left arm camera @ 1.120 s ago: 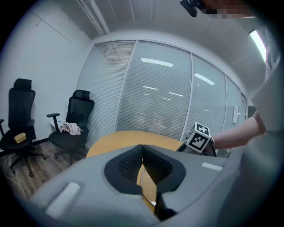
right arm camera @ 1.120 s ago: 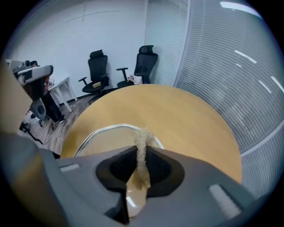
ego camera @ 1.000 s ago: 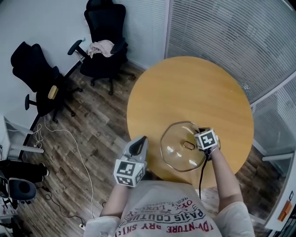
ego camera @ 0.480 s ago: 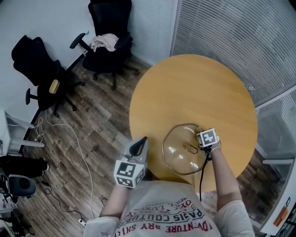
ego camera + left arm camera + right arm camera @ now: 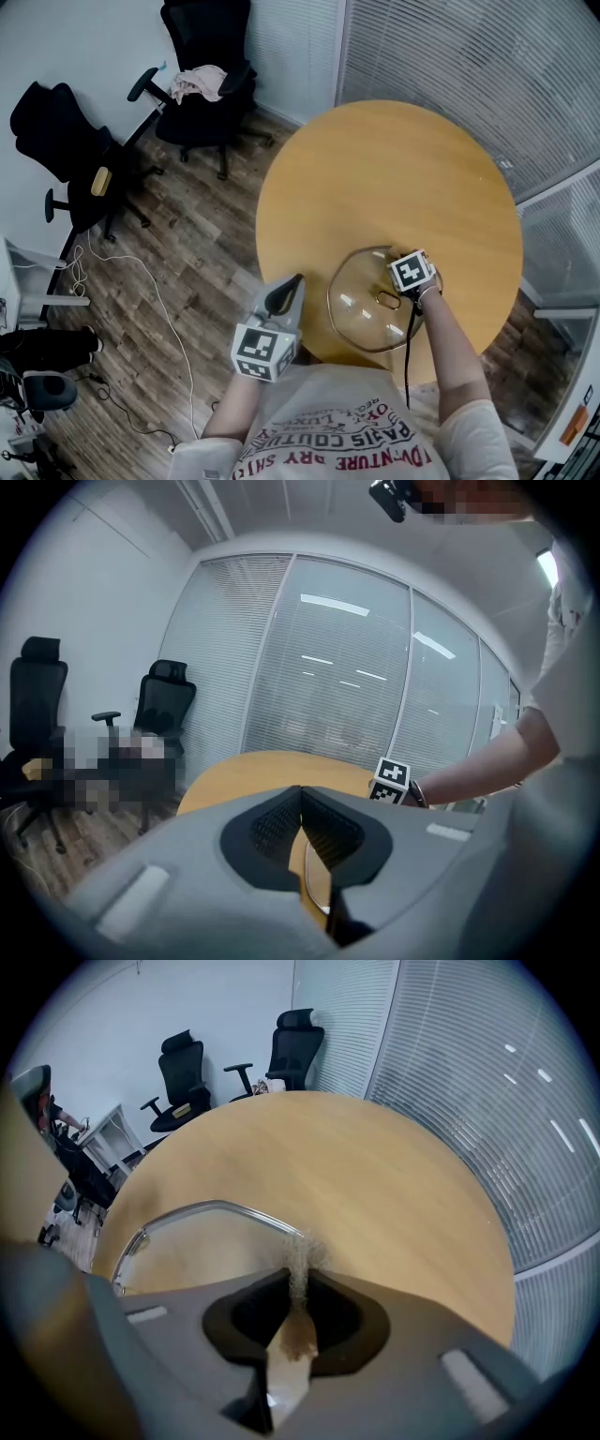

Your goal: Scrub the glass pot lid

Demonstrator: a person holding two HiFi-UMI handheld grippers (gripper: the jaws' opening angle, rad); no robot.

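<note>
one glass lid [image 5: 367, 302] under right claw [image 5: 300, 1277], clamped on one scrub pad [image 5: 292, 1327], left claw [image 5: 301, 803] pinched together, empty, two chairs [image 5: 202, 70] beyond bench [image 5: 394, 178]

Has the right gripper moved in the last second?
Yes, slightly: the right gripper, gripping a scrub pad, slid toward the far rim of the glass lid, judged against its handle.

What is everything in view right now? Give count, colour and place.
table: 1, light wood, round, mid-room
glass pot lid: 1, clear with metal rim, on the table's near side
scrubber: 1, tan, pinched in the right tool at the lid's rim
office chairs: 2, black, by the far-left wall
cloth: 1, pale pink, on one chair
cable: 1, white, on the wooden floor, left
left tool: 1, grey, shut, empty, off the table's near-left edge
right tool: 1, grey, shut on scrubber
</note>
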